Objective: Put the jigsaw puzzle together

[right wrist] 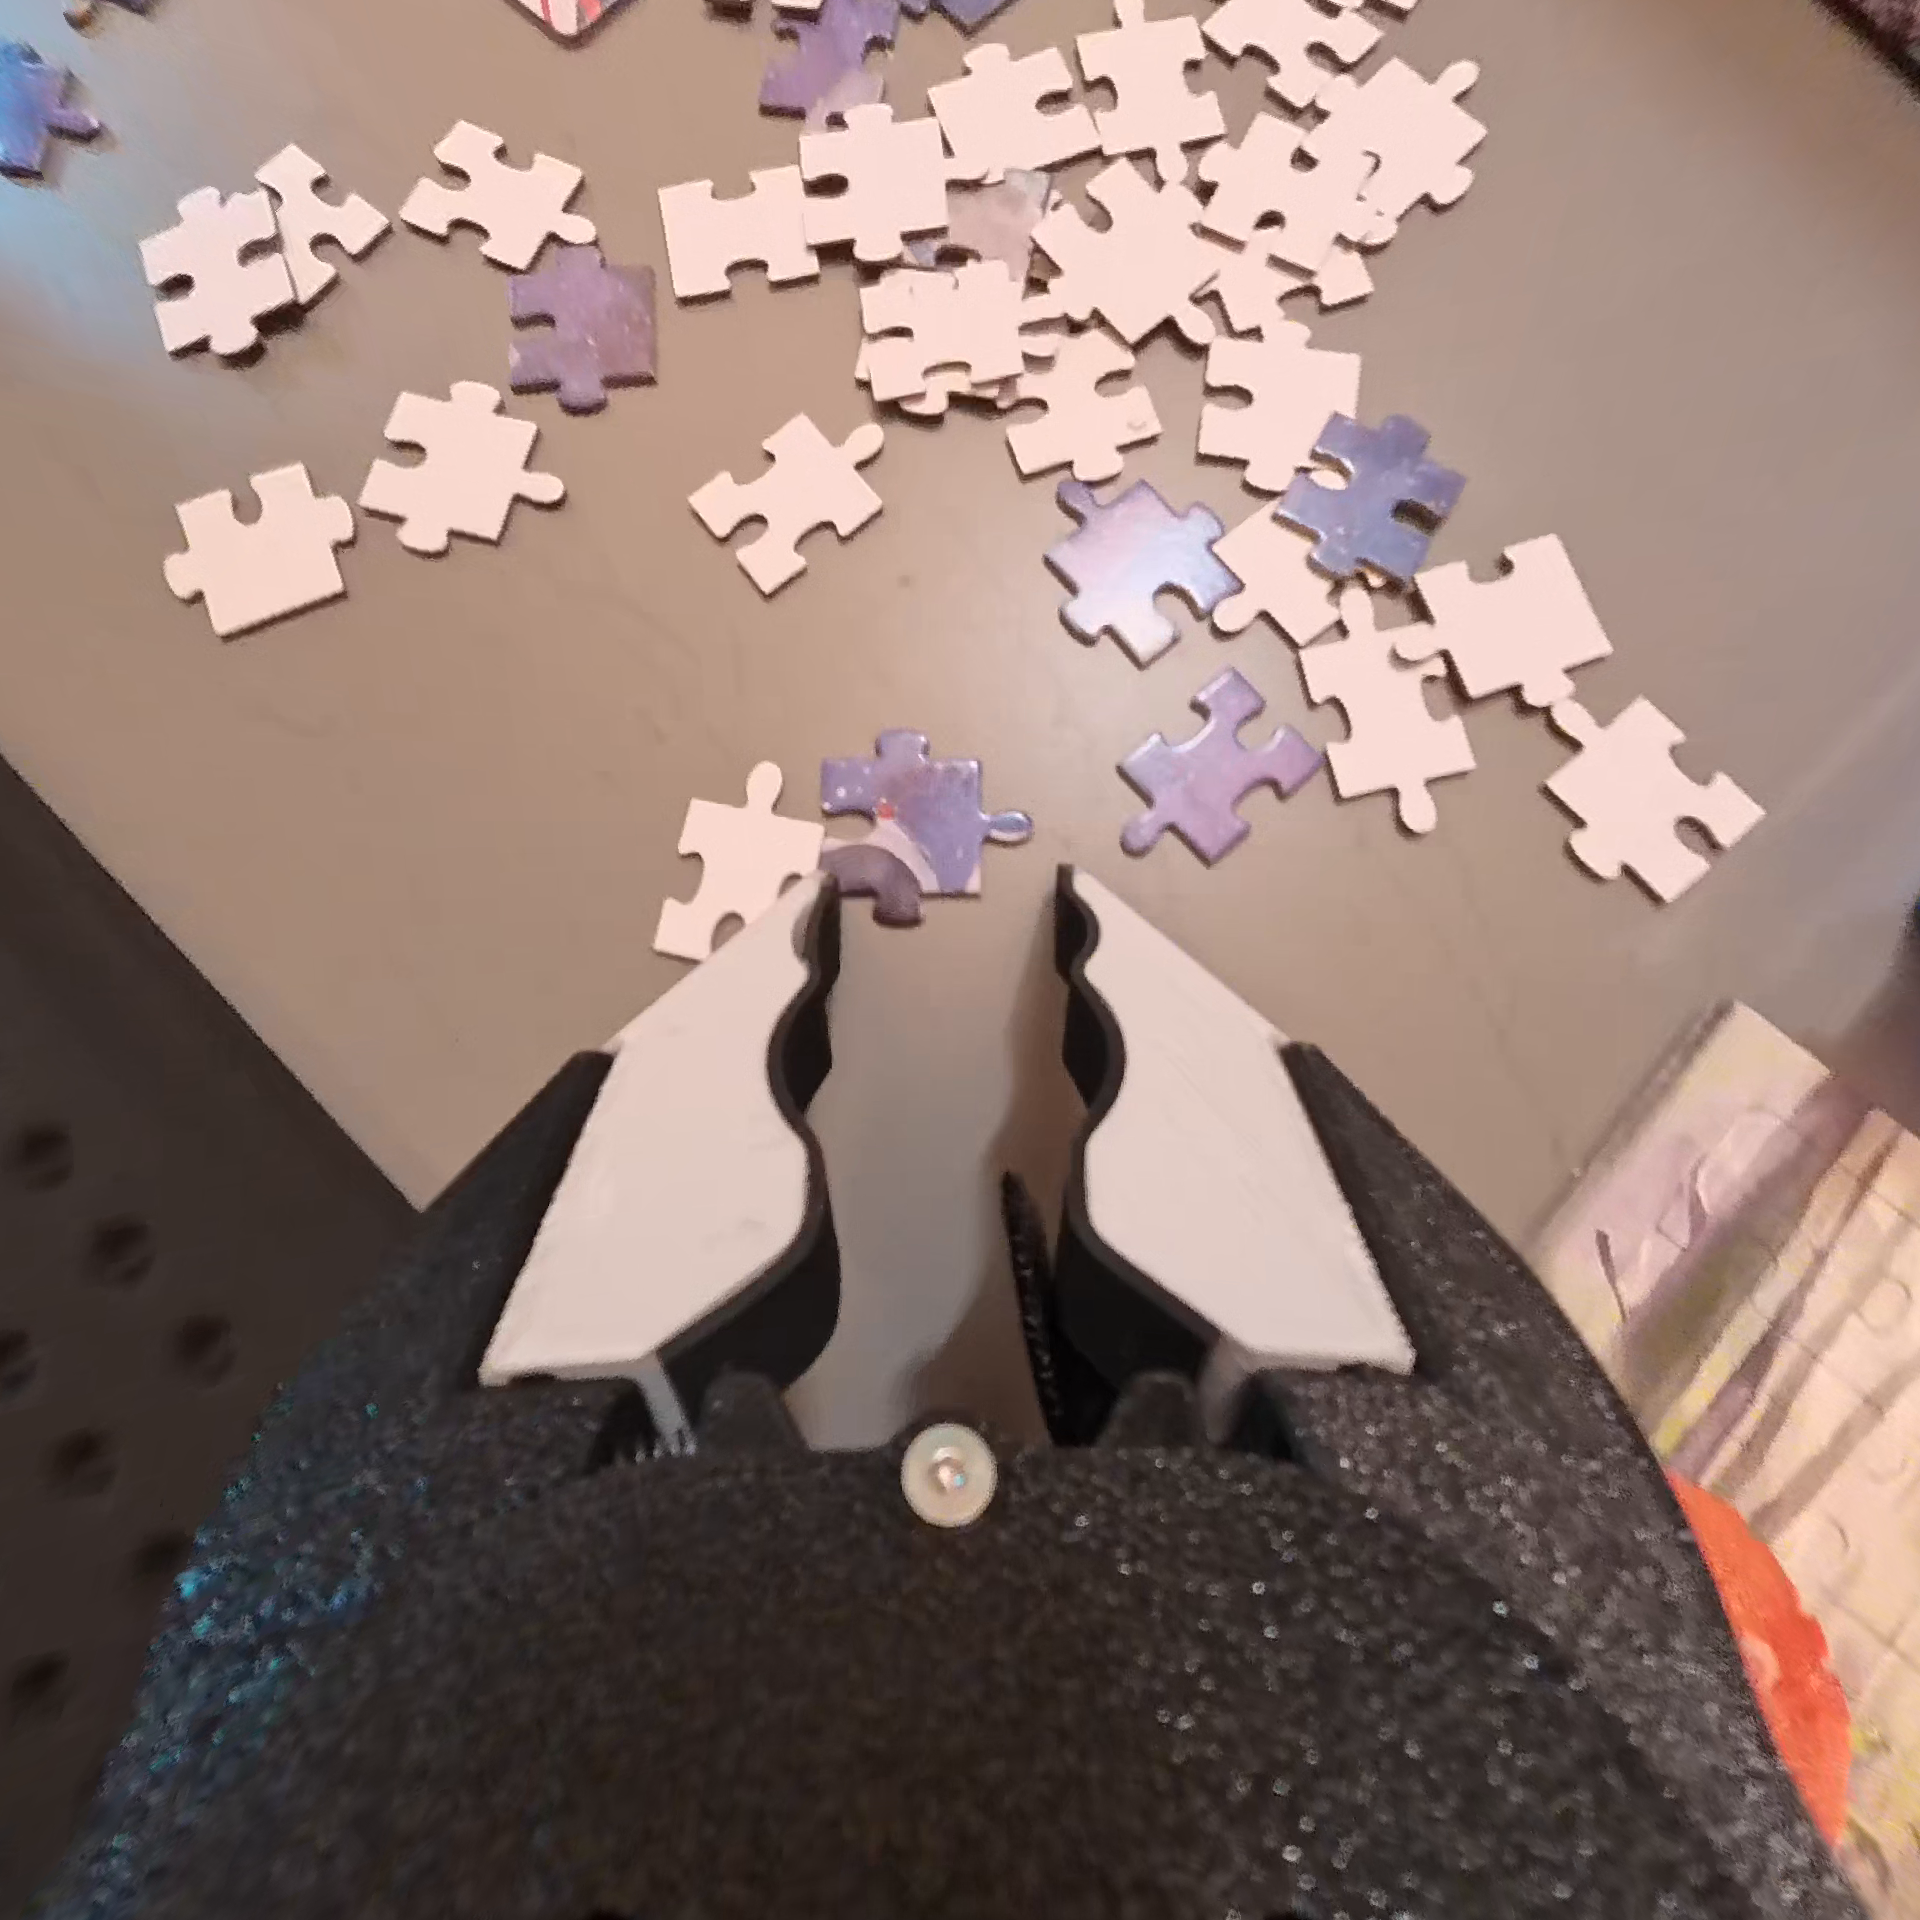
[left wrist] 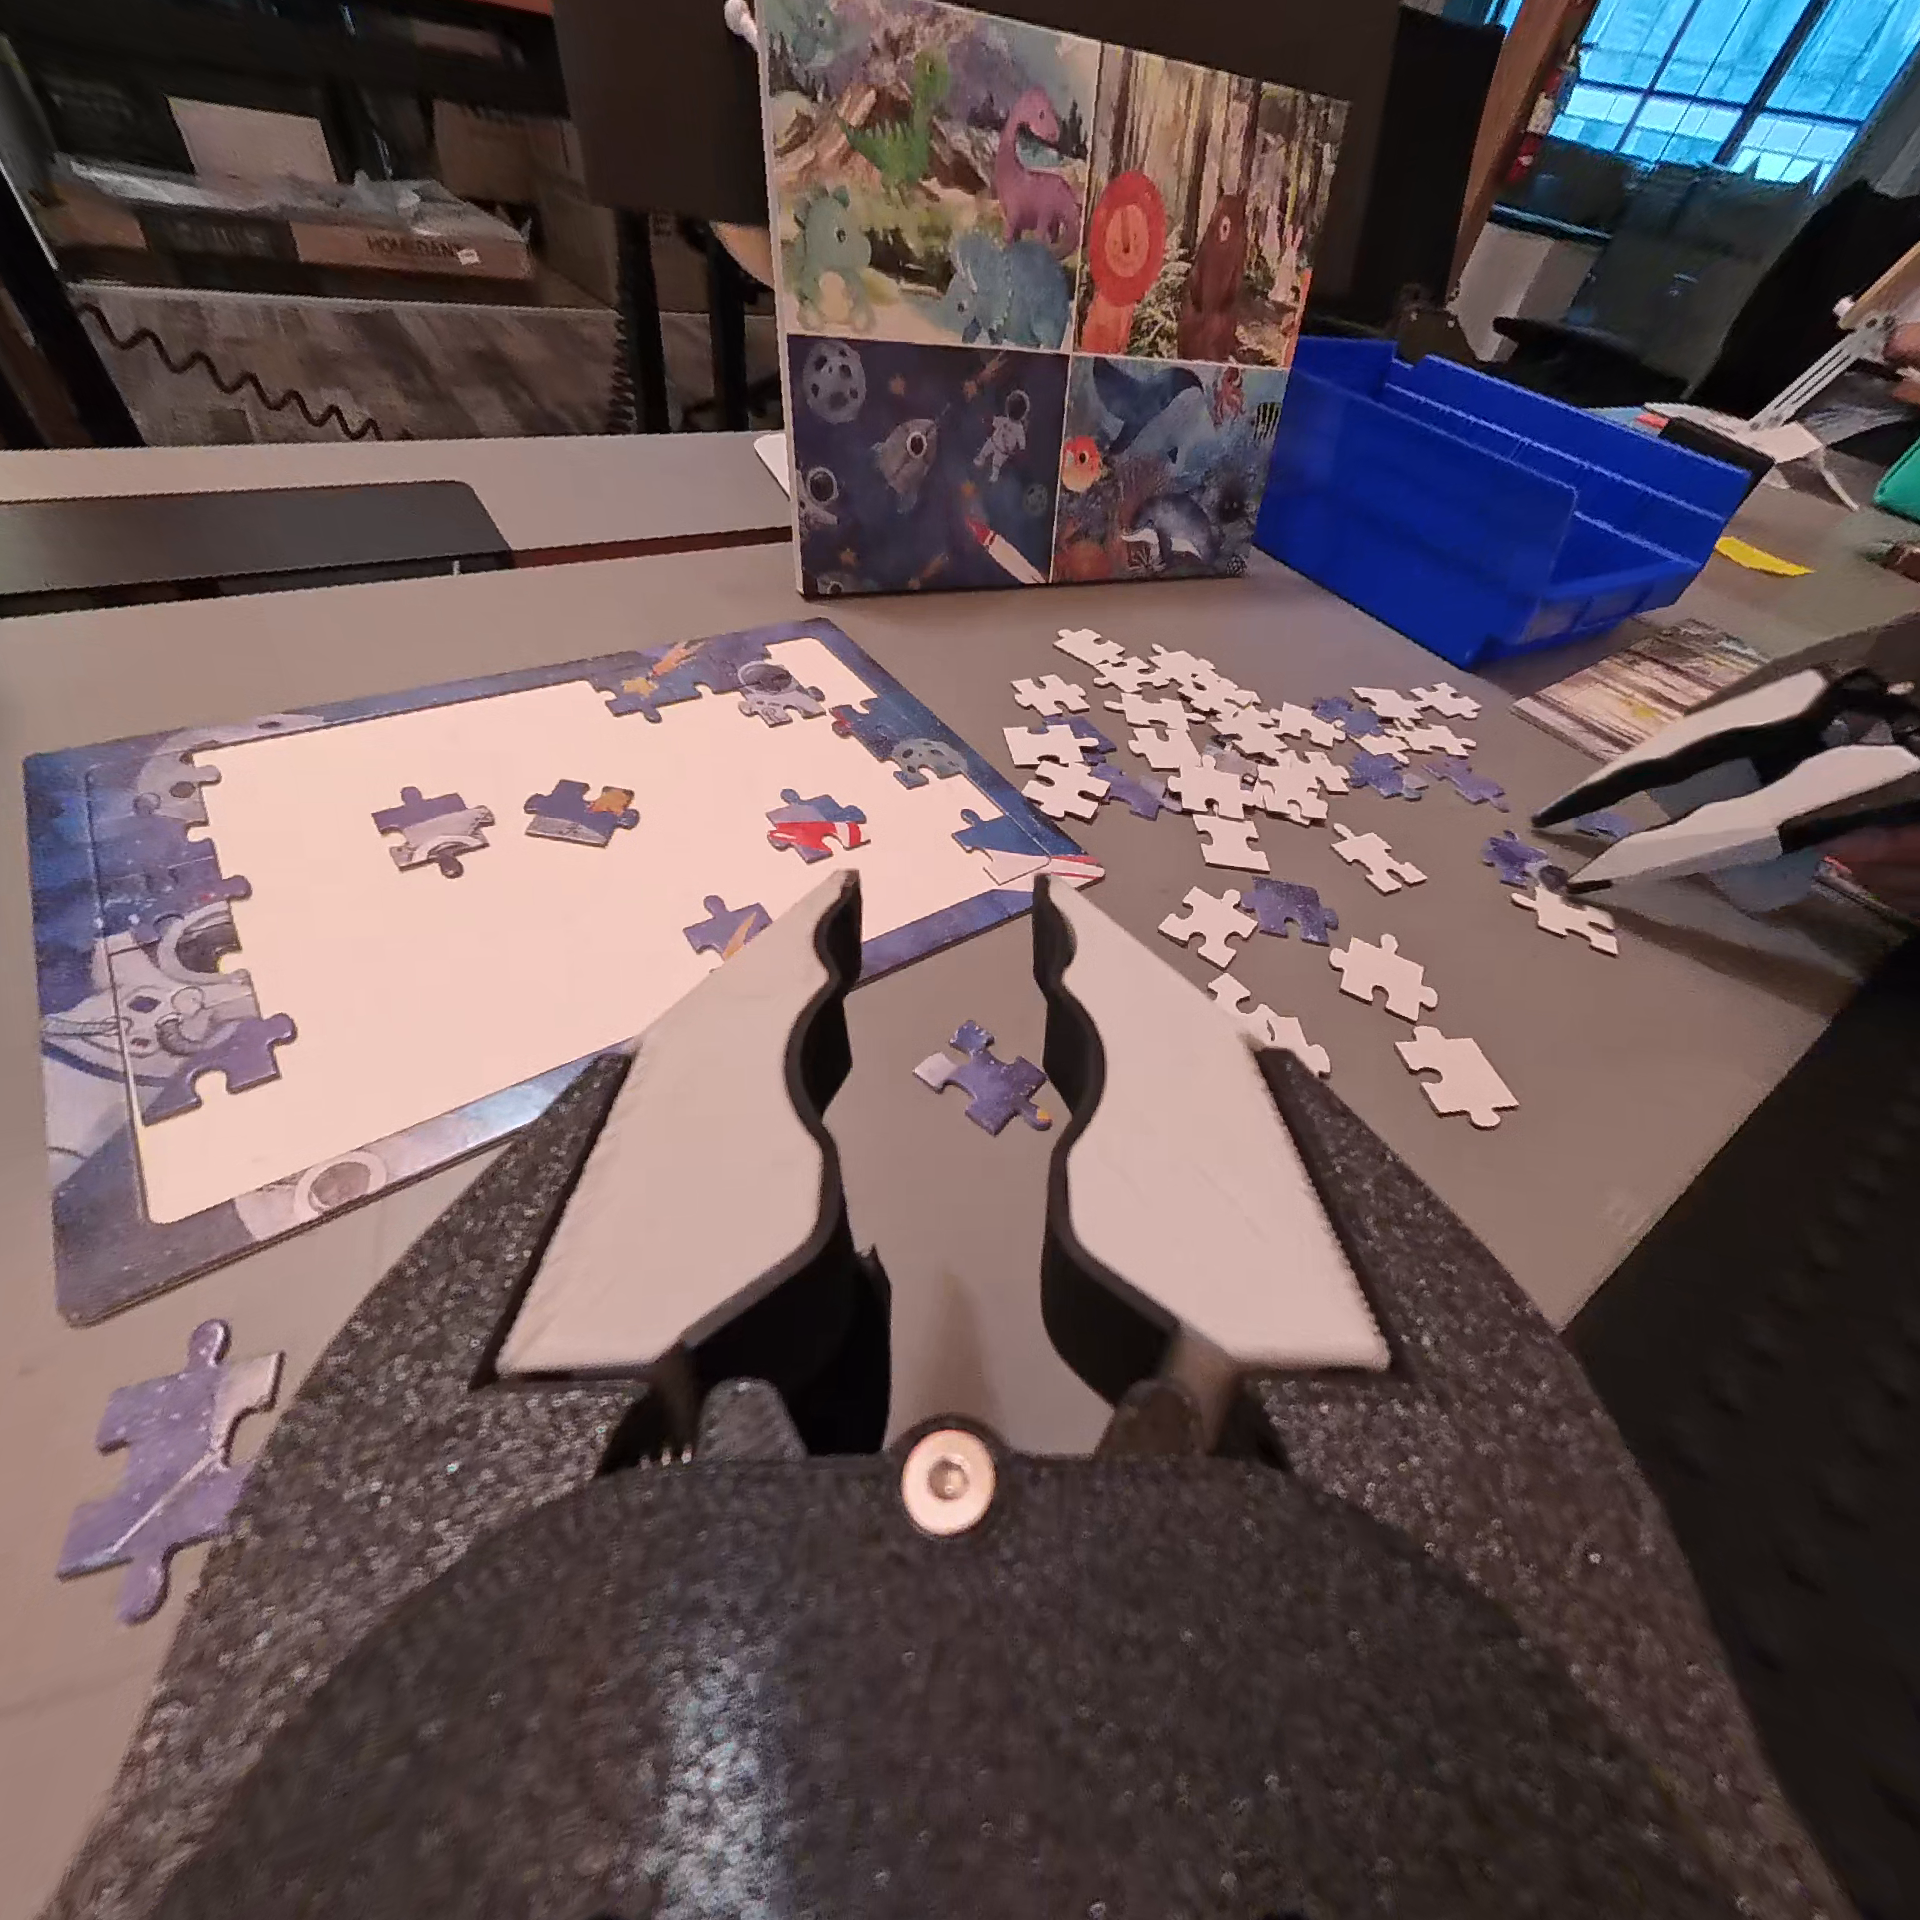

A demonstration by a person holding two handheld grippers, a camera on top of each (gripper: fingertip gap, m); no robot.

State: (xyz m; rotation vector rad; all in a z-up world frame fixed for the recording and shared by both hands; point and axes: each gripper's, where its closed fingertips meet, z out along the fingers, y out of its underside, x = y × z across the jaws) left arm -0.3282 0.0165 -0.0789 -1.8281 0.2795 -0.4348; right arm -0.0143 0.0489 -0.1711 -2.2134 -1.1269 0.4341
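Inside, 5 loose pieces dot the puzzle tray.

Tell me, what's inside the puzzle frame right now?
Inside the puzzle frame some pieces are joined along the left edge and far corner. A few loose pieces lie on the white middle. The left gripper, open, hides part of the near edge.

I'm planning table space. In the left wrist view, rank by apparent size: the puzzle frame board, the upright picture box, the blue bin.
1. Flat blue-bordered puzzle frame board
2. Upright illustrated picture box
3. Blue plastic bin

The box and bin stand farther back, so true sizes stay unsure.
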